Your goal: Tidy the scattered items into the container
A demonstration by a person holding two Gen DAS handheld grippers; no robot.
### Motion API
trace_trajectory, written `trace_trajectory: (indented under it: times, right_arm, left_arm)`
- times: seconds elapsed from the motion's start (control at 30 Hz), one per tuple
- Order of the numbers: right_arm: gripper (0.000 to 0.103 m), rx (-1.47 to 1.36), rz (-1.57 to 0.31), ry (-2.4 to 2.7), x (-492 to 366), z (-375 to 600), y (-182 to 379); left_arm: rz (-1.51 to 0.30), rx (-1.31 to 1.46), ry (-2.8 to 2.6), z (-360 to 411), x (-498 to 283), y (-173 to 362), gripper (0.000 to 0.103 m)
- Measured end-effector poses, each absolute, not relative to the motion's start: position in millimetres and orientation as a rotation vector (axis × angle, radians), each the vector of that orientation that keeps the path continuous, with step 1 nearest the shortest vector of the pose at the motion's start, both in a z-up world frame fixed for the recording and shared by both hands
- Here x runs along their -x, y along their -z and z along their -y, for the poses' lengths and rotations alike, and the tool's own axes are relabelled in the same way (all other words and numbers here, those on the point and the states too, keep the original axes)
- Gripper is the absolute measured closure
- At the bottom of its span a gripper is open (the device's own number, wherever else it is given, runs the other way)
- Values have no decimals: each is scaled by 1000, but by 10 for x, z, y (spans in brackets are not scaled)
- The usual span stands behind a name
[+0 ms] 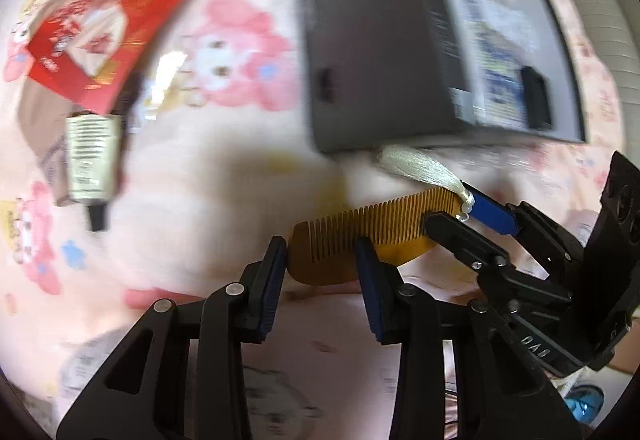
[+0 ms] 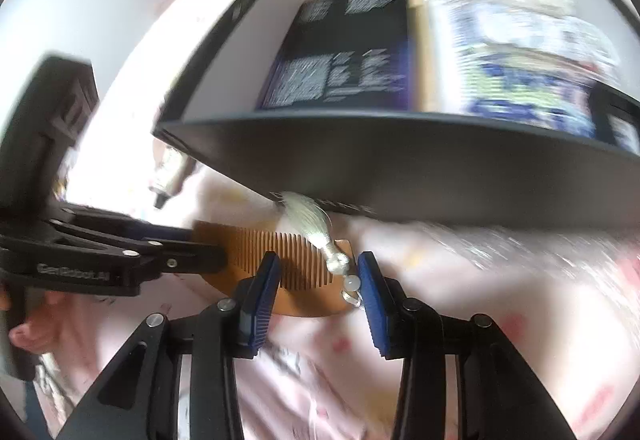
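Comb: an amber, fine-toothed comb [image 1: 360,240] lay flat on a pink cartoon-print cloth [image 1: 224,144], just in front of the near wall of the container, teeth pointing toward that wall.

Tassel: a pale silky tassel [image 2: 310,220] with small beads was fixed to one end of the comb and fanned out toward the box, its tip touching or nearly touching the wall.

Container: a dark grey, open-topped box [image 2: 400,156] stood on the cloth; inside it lay a dark printed carton [image 2: 340,52] and a blue-and-white package [image 2: 520,52], both blurred.

Left hand-held gripper: the left hand-held gripper [image 1: 320,280] sat low at the plain end of the comb, its blue-padded fingers moderately parted with that end between them; whether the pads touched the comb I could not tell.

Right hand-held gripper: the right hand-held gripper [image 2: 316,296] sat at the tassel end, its fingers likewise parted on either side of the comb, one pad just beside the beads; contact was unclear.

Other items: a red printed packet [image 1: 116,20] and a small cream tube with a dark cap [image 1: 92,160] lay on the cloth well apart from the comb.

Focus: both views were smeared by motion blur.
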State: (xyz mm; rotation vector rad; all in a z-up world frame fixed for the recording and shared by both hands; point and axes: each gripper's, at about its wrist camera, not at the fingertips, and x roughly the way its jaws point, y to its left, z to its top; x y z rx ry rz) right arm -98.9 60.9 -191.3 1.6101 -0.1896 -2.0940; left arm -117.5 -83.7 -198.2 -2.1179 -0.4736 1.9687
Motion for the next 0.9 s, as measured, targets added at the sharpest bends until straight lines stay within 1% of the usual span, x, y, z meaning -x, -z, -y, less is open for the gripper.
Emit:
trace_trajectory:
  times: [0.17, 0.23, 0.3, 0.37, 0.5, 0.67, 0.77, 0.87, 0.9]
  right_arm:
    - [66, -1649, 216, 2181, 798, -843, 1826]
    - [66, -1694, 211, 2192, 953, -1129, 1821]
    - [66, -1729, 237, 2183, 973, -1331, 1917]
    - [65, -1756, 251, 2153, 930, -1409, 2040]
    - [64, -1741, 257, 2153, 955, -1384, 2151]
    - [68, -1675, 316, 2201, 927, -1471, 1898]
    - [67, -1586, 341, 2250, 902, -1568, 1538]
    - [67, -1444, 354, 2312, 950, -1756, 1066]
    - [67, -1380, 352, 2335, 979, -1799, 873]
  left_arm:
    - [527, 2019, -1958, 489, 1168, 1962, 67]
    - [536, 2035, -1935, 358, 1203, 2028, 67]
    - [507, 2072, -1936, 279, 1212, 2272, 66]
    - [517, 2083, -1944, 253, 1240, 2299, 63]
    - [519, 2078, -1960, 254, 1274, 2276, 62]
    - [554, 1933, -2015, 313, 1216, 1970, 66]
    - [617, 1803, -2034, 322, 1196, 1614, 65]
    - [609, 1655, -2109, 274, 1236, 1160, 66]
    - [603, 1604, -2139, 114, 1130, 1056, 66]
